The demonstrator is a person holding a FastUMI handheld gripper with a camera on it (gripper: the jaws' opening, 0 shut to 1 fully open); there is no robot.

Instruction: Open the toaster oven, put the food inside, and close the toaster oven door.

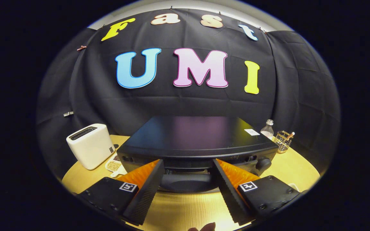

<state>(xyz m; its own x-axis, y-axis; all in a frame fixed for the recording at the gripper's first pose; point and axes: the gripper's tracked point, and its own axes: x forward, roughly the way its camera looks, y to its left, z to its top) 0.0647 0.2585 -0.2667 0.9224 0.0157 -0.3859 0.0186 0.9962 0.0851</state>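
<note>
Toaster oven [198,141]: black, mid-table [178,208], just ahead of the gripper [188,179], whose fingers stand spread and empty either side of the door handle [187,183], apparently lined up to grasp it. Left: white toaster [90,146], small dish of food [113,166] beside it. Right: control knob [263,163], glass bottle [267,129], wire holder [283,140]; none blocks the door.
</note>
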